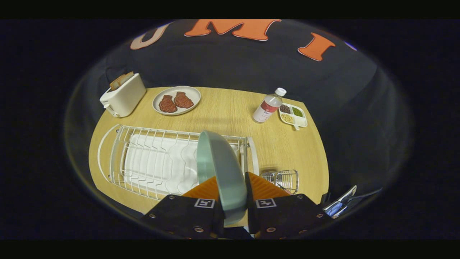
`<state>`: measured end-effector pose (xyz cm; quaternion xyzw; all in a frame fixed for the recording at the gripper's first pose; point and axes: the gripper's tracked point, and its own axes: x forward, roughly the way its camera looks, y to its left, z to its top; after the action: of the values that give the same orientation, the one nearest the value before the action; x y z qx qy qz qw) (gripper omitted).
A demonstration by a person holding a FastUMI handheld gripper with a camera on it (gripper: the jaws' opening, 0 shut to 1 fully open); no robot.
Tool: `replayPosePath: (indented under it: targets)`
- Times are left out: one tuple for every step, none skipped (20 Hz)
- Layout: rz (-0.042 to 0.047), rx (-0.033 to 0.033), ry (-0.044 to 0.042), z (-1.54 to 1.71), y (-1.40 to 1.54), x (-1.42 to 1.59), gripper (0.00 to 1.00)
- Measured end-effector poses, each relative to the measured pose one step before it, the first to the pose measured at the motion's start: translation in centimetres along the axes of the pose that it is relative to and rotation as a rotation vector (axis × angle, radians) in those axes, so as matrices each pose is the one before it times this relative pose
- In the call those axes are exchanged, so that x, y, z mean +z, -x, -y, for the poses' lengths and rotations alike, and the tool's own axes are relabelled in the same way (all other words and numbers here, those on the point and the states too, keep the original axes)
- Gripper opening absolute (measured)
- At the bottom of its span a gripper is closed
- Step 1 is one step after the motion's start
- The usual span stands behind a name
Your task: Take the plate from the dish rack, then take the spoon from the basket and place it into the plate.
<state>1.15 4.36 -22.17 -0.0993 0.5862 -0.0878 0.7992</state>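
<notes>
Both fingers of the gripper (231, 190) pinch the green plate (219, 172) on edge, seemingly lifted just above the dish rack (143, 162). Carry it level beyond the rack's right end, short of the wire basket (285, 178), then set it flat.

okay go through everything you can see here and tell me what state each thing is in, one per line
claw: shut on the green plate
green plate: on edge between the fingers, over the rack's end
dish rack: slots empty
basket: upright beside the rack, contents unclear
toaster: bread in the slot
grey plate: holds two meat pieces
bottle: capped, upright
divided tray: compartments filled
</notes>
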Motion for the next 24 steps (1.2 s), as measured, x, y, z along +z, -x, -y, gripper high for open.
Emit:
replayPosePath:
  targets:
    - [0.00148, 0.01663, -0.00821, -0.039, 0.4, -0.259, 0.27]
    - [-0.00365, 0.02005, -0.01459, -0.022, 0.441, -0.289, 0.27]
    - [-0.00384, 0.03084, -0.01878, -0.088, 0.569, -0.442, 0.27]
    - [-0.00503, 0.02578, -0.02566, 0.013, 0.585, -0.388, 0.27]
    - [-0.0007, 0.02751, -0.01813, 0.186, 0.296, -0.47, 0.27]
    - [-0.00179, 0.02553, -0.01819, 0.115, 0.503, -0.434, 0.27]
    - [-0.00238, 0.02836, -0.01903, 0.207, 0.341, -0.595, 0.27]
    - [-0.00598, 0.03109, -0.0249, 0.095, 0.432, -0.562, 0.27]
    - [-0.01002, 0.03239, -0.02624, 0.164, 0.414, -0.779, 0.27]
    - [-0.00814, 0.03658, -0.02627, 0.075, 0.346, -0.661, 0.27]
    - [-0.00693, 0.03964, -0.02586, 0.059, 0.391, -0.74, 0.27]
    - [-0.00791, 0.03495, -0.02865, 0.236, 0.359, -0.647, 0.27]
    - [-0.00513, 0.0292, -0.026, 0.39, 0.189, -0.648, 0.27]
    - [0.00139, 0.02234, -0.02287, 0.595, 0.173, -0.53, 0.27]
    - [0.00546, 0.01883, -0.01329, 0.666, 0.15, -0.539, 0.27]
    - [0.00243, 0.00992, -0.00768, 0.801, 0.008, -0.568, 0.27]
    - [-0.00361, 0.01138, -0.00625, 0.953, 0.294, -0.802, 0.26]
    - [-0.00022, 0.02321, -0.00969, 0.559, 0.092, -0.669, 0.26]
    - [-0.00455, 0.03115, -0.01158, 0.266, 0.123, -0.729, 0.26]
    - [-0.00094, 0.04098, -0.01636, 0.187, 0.194, -0.65, 0.26]
    - [-0.00094, 0.03437, -0.02075, 0.274, 0.094, -0.606, 0.27]
    - [0.00224, 0.02976, -0.02613, 0.334, -0.02, -0.446, 0.26]
    - [0.00162, 0.02438, -0.02442, 0.524, 0.029, -0.496, 0.27]
    - [0.00307, 0.01828, -0.02056, 0.562, -0.025, -0.399, 0.27]
